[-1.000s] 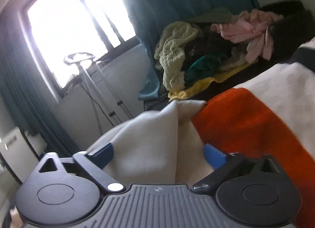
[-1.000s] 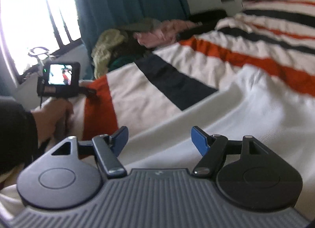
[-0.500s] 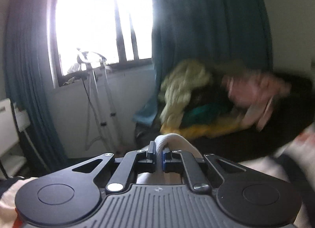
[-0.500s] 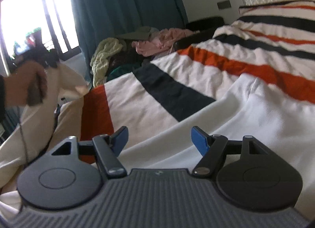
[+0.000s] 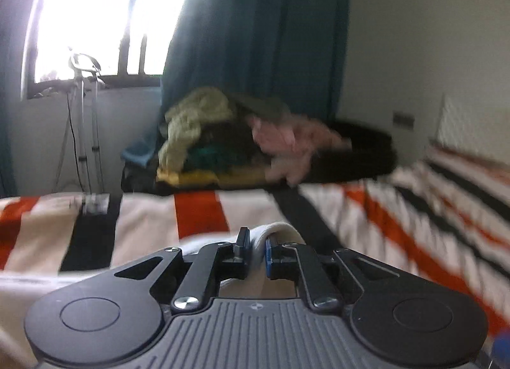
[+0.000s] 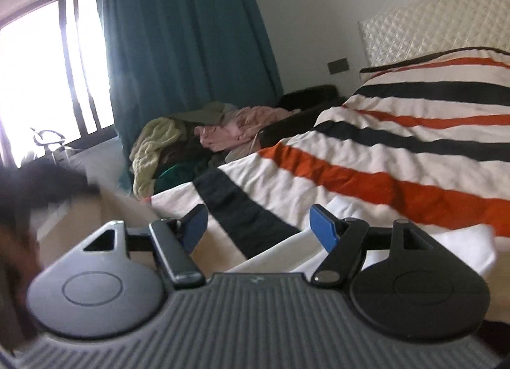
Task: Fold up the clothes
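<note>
My left gripper (image 5: 256, 246) is shut on a fold of a cream-white garment (image 5: 283, 230), held above the striped bedspread (image 5: 398, 219). The rest of that garment hangs below and behind the gripper body. In the right wrist view the same white garment (image 6: 455, 244) lies spread on the striped bedspread (image 6: 382, 152), and part of it rises at the left (image 6: 121, 209), blurred. My right gripper (image 6: 258, 225) is open and empty, low over the garment's edge.
A pile of unfolded clothes (image 5: 223, 139) sits on a dark bench beyond the bed, also in the right wrist view (image 6: 191, 142). Teal curtains (image 6: 185, 50) and a bright window (image 5: 95, 18) stand behind. A metal stand (image 5: 83, 120) is by the window. The quilted headboard (image 6: 430, 27) is at right.
My left gripper closed on the white garment, lifted it and swung right over the bed. My right gripper stayed open and shifted a little.
</note>
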### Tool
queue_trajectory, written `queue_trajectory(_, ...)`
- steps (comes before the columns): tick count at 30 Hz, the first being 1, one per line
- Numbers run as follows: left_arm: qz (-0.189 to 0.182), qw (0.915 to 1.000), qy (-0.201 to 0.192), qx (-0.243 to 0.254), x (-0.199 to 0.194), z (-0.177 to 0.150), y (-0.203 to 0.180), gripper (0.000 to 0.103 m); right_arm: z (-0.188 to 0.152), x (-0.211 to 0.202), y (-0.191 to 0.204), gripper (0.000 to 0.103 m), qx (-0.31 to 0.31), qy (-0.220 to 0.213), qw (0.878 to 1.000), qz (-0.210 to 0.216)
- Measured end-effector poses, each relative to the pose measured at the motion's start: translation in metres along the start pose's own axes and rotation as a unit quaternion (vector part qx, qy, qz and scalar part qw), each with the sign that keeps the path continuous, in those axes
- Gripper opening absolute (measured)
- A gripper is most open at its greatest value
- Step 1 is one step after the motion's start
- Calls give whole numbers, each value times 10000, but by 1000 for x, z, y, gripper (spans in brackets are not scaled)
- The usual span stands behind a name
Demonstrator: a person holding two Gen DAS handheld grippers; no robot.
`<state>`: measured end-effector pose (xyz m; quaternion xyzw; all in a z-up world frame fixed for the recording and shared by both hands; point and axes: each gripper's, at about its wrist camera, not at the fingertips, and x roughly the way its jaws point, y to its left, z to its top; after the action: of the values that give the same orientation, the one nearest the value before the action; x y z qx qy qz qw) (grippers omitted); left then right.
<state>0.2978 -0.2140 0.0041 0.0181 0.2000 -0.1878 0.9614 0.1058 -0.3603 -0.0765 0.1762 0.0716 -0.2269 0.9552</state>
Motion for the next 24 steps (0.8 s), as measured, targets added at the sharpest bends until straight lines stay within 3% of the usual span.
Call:
queue_trajectory(3,-118,9998,153,2,-18,-25,-2,17,3,-5,-4,72,-4,-30,10000,11)
queue_trajectory(6,-264,9994,178,-111,-62,-45,1,47,4,-10,-5,73,-24,-21,9999,101)
queue_trajectory(11,-101,9997,234,21,-162,-68,23,66,4,-16,2,73,-170,66,9990,410)
queue_trajectory(13,94,9997,203,54,-198,-76,33,79,4,-18,6,73,-271,108,9982,517)
queue_trajectory(18,607,9980,115,95,-263,-93,60,83,-1,-19,20,73,-589,308,9949,765)
queue_trajectory(24,955,9904,1,-996,-305,-121,102,86,-5,-11,27,72,-459,797,9895,1111)
